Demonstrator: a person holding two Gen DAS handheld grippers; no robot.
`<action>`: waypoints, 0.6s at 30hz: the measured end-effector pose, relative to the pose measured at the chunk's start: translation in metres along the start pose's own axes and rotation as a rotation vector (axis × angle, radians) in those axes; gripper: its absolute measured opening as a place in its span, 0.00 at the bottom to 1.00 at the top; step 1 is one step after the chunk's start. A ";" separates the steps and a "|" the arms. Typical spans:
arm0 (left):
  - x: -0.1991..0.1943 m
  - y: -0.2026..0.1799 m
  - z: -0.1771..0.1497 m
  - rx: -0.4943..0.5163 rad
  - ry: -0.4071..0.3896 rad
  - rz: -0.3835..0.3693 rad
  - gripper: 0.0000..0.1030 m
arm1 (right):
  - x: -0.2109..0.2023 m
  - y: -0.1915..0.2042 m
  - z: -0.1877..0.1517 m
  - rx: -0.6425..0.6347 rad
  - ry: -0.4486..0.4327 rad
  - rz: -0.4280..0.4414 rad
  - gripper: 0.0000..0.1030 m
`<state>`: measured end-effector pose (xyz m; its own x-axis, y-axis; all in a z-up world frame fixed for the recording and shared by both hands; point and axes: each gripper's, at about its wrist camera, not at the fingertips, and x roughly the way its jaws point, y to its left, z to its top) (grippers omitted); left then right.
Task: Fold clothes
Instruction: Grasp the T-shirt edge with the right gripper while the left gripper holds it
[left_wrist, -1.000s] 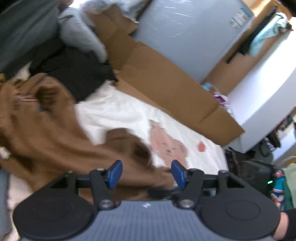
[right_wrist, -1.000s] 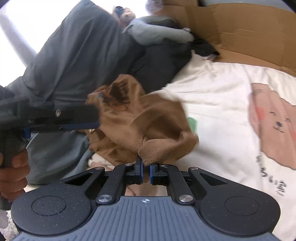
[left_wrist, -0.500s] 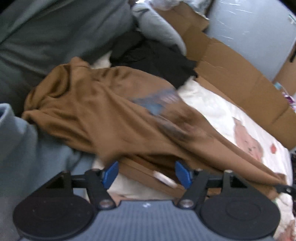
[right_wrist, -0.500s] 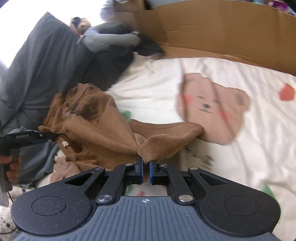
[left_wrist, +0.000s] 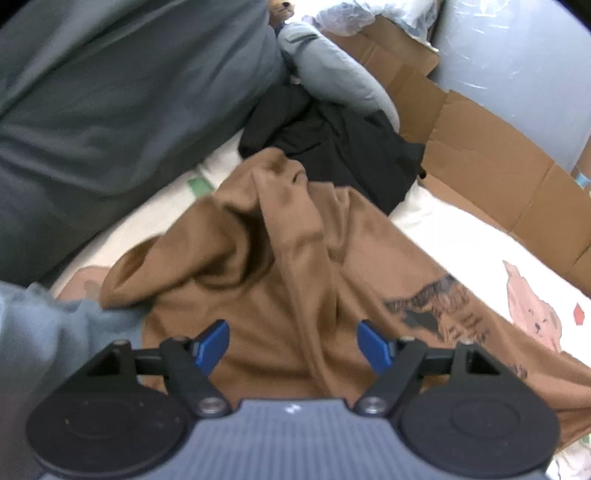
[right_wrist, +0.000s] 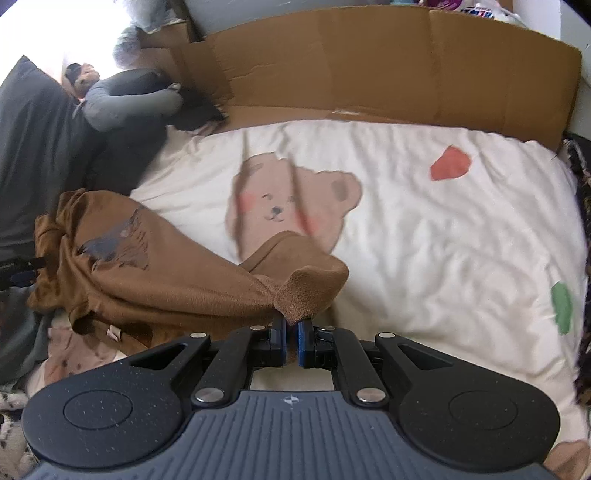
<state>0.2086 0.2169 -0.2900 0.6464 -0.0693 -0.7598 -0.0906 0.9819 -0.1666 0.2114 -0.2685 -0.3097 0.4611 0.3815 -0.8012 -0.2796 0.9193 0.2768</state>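
Brown shirt (left_wrist: 295, 288) bunched on bear sheet (right_wrist: 424, 229), dark print showing. Right gripper (right_wrist: 291, 332) pinches shirt's near corner, cloth trailing left. Left gripper (left_wrist: 293, 343) hovers above shirt, jaws wide. Black garment (left_wrist: 340, 147), cardboard (right_wrist: 388, 66) beyond.

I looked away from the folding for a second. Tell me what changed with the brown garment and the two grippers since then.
The right gripper dragged a corner of the brown garment out across the bear-print bedspread, stretching it flatter. The left gripper swung in over its crumpled end. Unchanged: right stays clamped, left stays open and holds nothing.
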 end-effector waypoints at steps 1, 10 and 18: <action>0.004 -0.001 0.002 0.000 -0.001 -0.007 0.77 | 0.001 -0.002 0.003 0.000 -0.001 -0.002 0.03; 0.044 -0.009 0.020 -0.005 0.046 -0.070 0.06 | 0.009 -0.007 0.019 -0.049 -0.008 -0.022 0.03; 0.009 -0.008 -0.009 -0.023 0.106 -0.120 0.04 | 0.017 -0.016 0.061 -0.130 -0.032 -0.078 0.03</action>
<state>0.2086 0.2065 -0.3013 0.5705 -0.2053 -0.7952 -0.0357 0.9611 -0.2738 0.2750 -0.2703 -0.2957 0.5115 0.3145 -0.7997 -0.3479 0.9267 0.1419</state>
